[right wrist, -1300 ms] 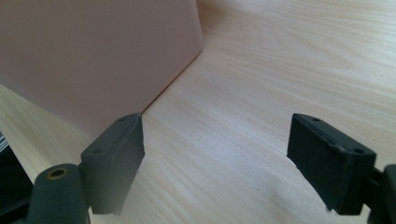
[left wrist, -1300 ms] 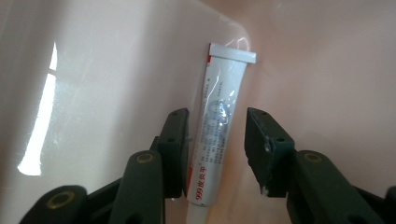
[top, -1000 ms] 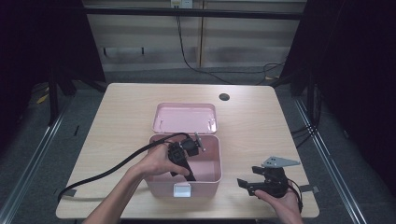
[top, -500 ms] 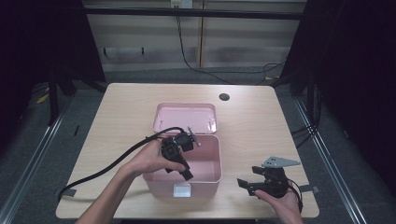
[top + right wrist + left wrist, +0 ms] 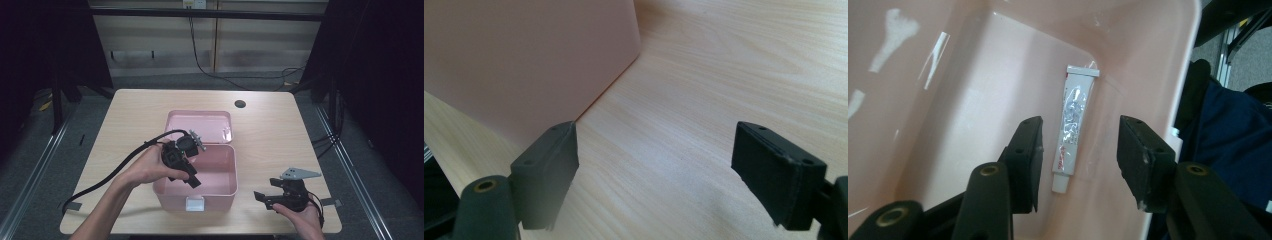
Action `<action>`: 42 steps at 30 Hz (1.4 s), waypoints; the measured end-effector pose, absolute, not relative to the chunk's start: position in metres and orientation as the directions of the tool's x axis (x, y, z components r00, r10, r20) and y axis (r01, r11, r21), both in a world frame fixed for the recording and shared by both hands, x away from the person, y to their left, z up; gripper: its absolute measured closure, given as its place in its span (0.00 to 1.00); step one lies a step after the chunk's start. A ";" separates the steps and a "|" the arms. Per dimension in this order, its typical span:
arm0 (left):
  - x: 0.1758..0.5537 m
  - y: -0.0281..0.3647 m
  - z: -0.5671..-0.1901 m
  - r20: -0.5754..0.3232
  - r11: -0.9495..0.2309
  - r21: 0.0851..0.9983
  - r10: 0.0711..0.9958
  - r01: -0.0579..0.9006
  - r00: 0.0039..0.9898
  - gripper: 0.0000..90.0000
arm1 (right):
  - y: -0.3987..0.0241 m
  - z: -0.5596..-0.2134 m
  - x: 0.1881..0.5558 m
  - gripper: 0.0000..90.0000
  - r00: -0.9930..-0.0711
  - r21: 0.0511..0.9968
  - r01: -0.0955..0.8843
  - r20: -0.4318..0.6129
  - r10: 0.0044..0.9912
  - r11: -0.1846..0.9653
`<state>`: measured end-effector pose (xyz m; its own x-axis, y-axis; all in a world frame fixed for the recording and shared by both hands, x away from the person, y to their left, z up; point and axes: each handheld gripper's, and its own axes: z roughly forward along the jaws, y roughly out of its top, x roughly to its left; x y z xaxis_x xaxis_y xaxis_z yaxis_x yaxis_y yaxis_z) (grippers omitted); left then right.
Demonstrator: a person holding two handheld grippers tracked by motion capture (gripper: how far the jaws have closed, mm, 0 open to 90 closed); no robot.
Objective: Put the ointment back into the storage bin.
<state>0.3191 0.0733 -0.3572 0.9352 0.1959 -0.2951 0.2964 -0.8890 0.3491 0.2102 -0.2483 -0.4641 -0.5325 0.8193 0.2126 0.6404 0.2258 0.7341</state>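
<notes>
Left gripper view looks down my left gripper [image 5: 1078, 160], jaws parted wide and holding nothing, with a small tube [image 5: 1074, 135] lying flat on the floor of the pink box [image 5: 948, 100] in line between them. I judge the tube is not yet gripped, so any lifting out is ahead. From above, that gripper hangs over the box's open left side, lid [image 5: 200, 125] tipped back. My right gripper [image 5: 272, 197], also spread wide and empty, waits on the table [image 5: 280, 130] just right of the box.
</notes>
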 end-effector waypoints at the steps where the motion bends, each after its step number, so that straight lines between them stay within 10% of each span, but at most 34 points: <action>1: 0.319 0.075 -0.355 -0.287 -0.889 0.349 0.200 0.297 0.937 0.59 | -0.248 -0.464 0.210 0.20 -0.533 0.734 0.640 0.213 0.819 0.226; 42: 0.307 0.164 -0.310 -0.167 -0.796 0.488 0.319 0.359 0.933 0.40 | -0.249 -0.464 0.210 0.20 -0.526 0.735 0.642 0.212 0.824 0.220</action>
